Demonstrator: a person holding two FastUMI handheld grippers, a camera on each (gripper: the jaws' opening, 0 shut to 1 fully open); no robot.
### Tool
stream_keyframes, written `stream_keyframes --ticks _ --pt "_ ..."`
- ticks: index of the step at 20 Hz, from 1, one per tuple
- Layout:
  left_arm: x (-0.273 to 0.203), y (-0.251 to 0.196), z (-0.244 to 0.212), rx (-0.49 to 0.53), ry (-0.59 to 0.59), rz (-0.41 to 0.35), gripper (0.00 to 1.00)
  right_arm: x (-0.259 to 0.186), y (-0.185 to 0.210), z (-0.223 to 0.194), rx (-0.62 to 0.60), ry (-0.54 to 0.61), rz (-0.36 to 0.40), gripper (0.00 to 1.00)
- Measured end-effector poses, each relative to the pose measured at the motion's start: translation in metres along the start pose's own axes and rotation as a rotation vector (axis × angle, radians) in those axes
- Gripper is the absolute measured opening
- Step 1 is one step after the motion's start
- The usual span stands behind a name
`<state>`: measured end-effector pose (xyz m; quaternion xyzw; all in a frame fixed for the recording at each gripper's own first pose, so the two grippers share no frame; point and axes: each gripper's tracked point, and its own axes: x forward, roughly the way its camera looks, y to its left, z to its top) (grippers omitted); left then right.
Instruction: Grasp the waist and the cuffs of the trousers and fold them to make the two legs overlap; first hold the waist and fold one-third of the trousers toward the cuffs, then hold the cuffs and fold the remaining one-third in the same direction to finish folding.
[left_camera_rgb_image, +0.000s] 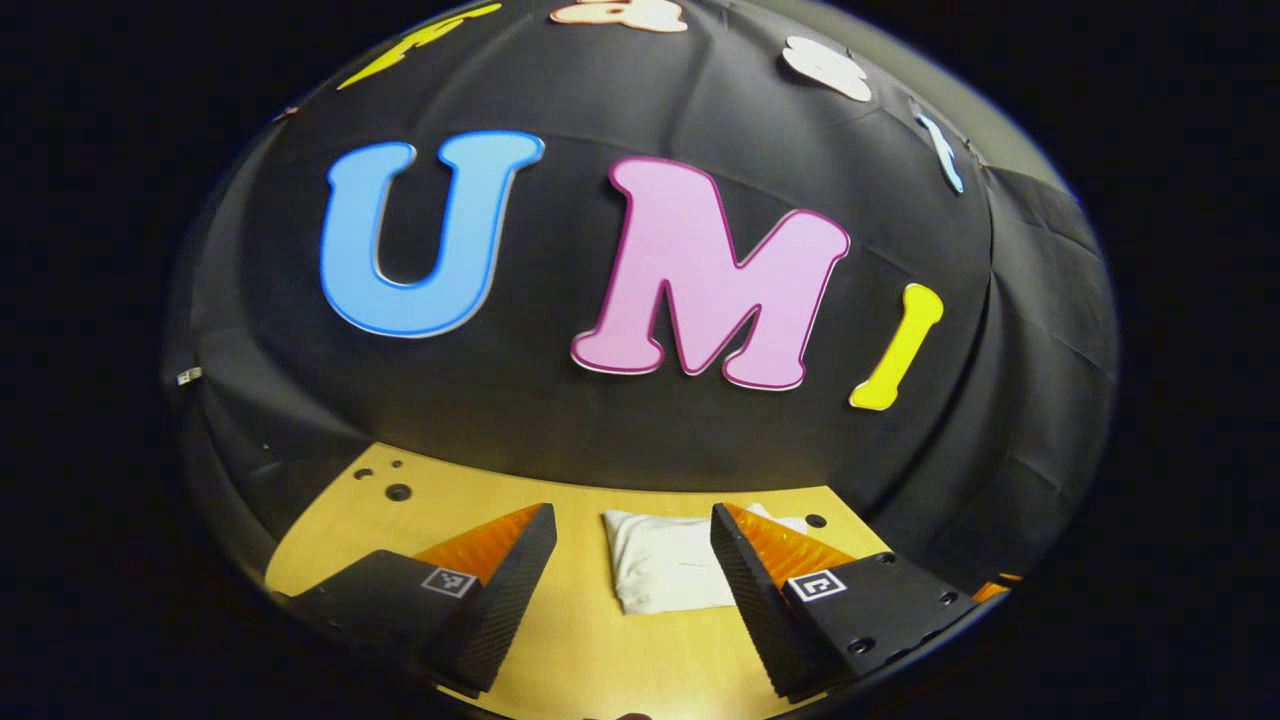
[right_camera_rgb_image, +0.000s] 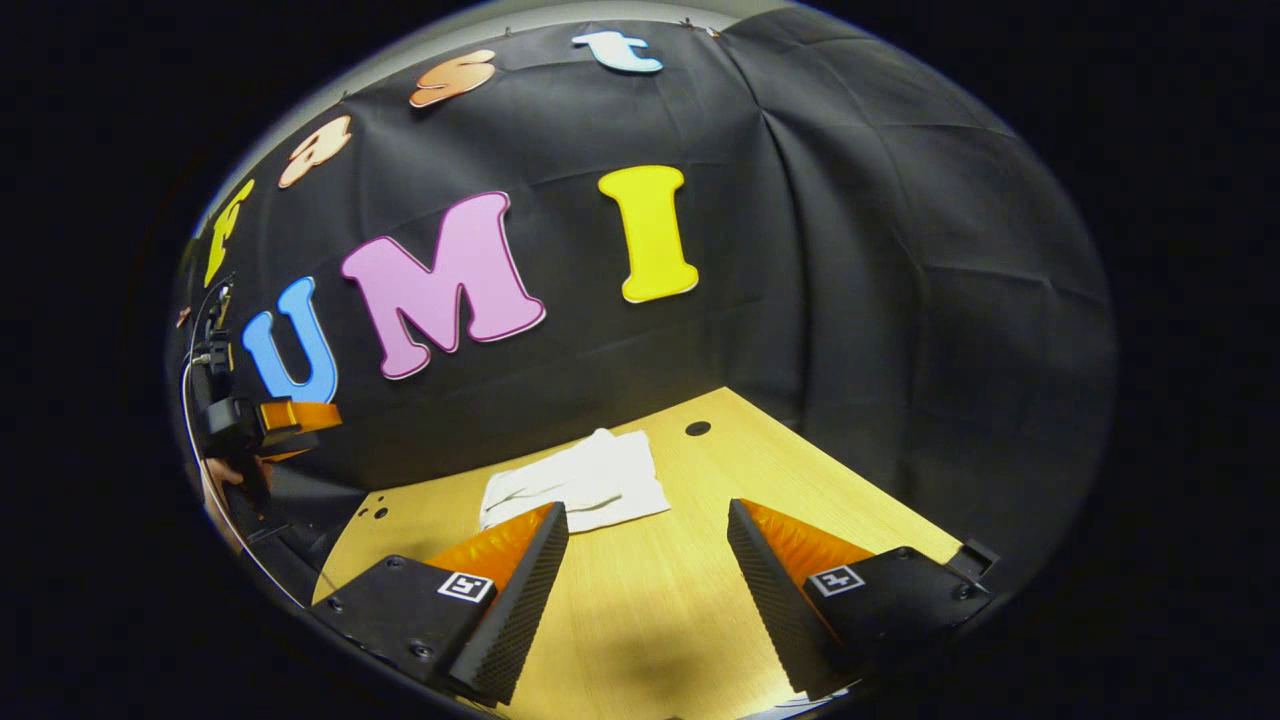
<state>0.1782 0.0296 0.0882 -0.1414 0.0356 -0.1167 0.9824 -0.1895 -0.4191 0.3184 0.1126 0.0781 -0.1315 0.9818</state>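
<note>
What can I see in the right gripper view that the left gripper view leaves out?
Right gripper view: the left gripper, held up at the far left by a hand, apart from the cloth.
Left gripper view: the trousers sit framed between its own open fingers.
Both: white folded trousers lying on the wooden table, with neither gripper touching them.

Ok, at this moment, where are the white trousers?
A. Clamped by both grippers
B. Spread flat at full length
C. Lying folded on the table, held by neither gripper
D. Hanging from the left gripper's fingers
C: the trousers lie as a compact folded bundle on the table, while the left gripper and right gripper stand open, apart from them.
</note>
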Motion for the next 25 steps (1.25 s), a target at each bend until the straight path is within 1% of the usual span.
stream_keyframes --ticks 3,8,10,13,17,19,22,25 --pt "-0.063 0.026 -0.001 -0.015 -0.043 0.036 0.97 -0.032 0.018 -0.002 -0.047 -0.005 0.029 0.98" --pt "-0.160 0.052 -0.013 -0.021 -0.099 0.096 0.97 -0.087 0.040 -0.013 -0.086 -0.006 0.080 0.98" --pt "-0.203 0.066 -0.030 -0.031 -0.114 0.127 0.97 -0.106 0.045 -0.019 -0.093 -0.008 0.099 0.98" --pt "-0.251 0.079 -0.062 -0.041 -0.129 0.188 0.97 -0.136 0.053 -0.033 -0.094 -0.004 0.142 0.98" --pt "-0.301 0.085 -0.099 -0.021 -0.119 0.247 0.97 -0.166 0.052 -0.060 -0.134 0.012 0.150 0.98" --pt "-0.322 0.081 -0.115 -0.017 -0.107 0.249 0.97 -0.177 0.052 -0.070 -0.144 0.029 0.149 0.98" --pt "-0.345 0.077 -0.130 0.008 -0.103 0.254 0.97 -0.193 0.058 -0.081 -0.149 0.039 0.168 0.98" --pt "-0.357 0.063 -0.142 0.058 -0.081 0.223 0.97 -0.201 0.056 -0.084 -0.205 0.033 0.176 0.98"
